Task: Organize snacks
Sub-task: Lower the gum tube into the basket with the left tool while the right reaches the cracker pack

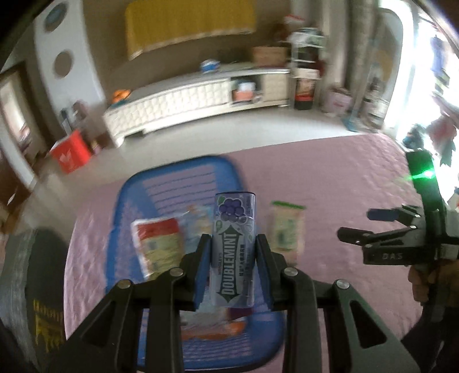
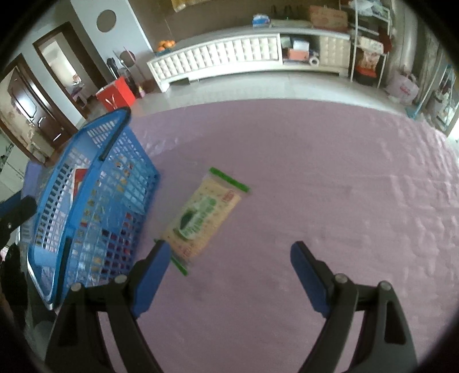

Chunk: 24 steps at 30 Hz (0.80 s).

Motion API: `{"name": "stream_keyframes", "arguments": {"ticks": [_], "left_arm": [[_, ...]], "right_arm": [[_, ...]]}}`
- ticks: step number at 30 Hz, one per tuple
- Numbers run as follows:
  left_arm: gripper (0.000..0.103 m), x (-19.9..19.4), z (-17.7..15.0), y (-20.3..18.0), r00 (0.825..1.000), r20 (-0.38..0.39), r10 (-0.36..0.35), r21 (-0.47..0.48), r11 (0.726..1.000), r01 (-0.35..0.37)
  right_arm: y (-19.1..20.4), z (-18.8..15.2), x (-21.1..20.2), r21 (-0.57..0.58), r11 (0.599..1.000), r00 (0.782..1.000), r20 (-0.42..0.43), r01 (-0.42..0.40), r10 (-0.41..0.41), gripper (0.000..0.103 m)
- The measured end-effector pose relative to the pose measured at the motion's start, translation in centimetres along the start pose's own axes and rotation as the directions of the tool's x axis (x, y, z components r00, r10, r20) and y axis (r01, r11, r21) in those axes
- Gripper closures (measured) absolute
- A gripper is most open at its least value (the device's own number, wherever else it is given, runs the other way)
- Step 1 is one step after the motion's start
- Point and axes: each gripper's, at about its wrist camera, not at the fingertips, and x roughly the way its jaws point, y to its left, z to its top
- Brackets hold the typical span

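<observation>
Now the left claw point(image 1: 232, 244) pinches a stiff, light gum tin point(image 1: 233, 252) at its sides over the basket point(image 1: 137, 189); the right claw point(image 2: 231, 278) gapes empty near the limp packet point(image 2: 200, 218).

- A pink quilted cover point(image 2: 315, 172) spreads over the near surface.
- A long white tufted cabinet point(image 2: 218, 57) stands against the far wall, on a pale floor point(image 2: 229, 89).
- A bowl of orange fruit point(image 2: 165, 44) sits on the cabinet's left end.
- A cardboard box point(image 2: 328, 17) rests on its right end.
- A red box point(image 2: 116, 93) sits on the floor near dark wooden doors point(image 2: 25, 100).
- A white metal rack point(image 2: 370, 43) stands right of the cabinet.
- A yellow panel point(image 1: 189, 25) hangs on the brown wall.
</observation>
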Motion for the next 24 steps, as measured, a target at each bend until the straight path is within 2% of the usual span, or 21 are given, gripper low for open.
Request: {"name": "stream_keyframes", "arguments": {"ticks": [6,9,13,19,24], "left_arm": [[0.074,1.3,-0.3,3.0,0.999,-0.034,0.011,-0.045,0.999,-0.013],[0.074,2.5,-0.4,3.9,0.997,-0.071,0.008,-0.049,0.999,-0.011],[0.074,3.3,-0.5,4.7,0.997,-0.073,0.012,-0.040,0.999,-0.015],[0.074,4.1,-1.2,6.0,0.996,-0.084,-0.018,-0.058,0.998,0.014],[0.074,4.7,-1.6,6.0,0.995,-0.089,-0.037,-0.063,0.998,0.031]], "right_arm": [[2.2,1.0,3.4,-0.016,1.000,0.999,-0.038,0.006,-0.007,0.015],[2.6,1.3,4.9,-0.011,0.999,0.998,-0.048,0.044,-0.045,0.015],[2.7,1.7,6.6,0.004,0.999,0.996,-0.074,0.049,-0.049,0.015],[3.3,2.1,8.9,-0.026,0.995,0.990,-0.103,0.098,-0.100,0.015],[3.9,1.4,9.1,-0.099,0.983,0.986,-0.054,0.153,-0.159,0.022]]}}
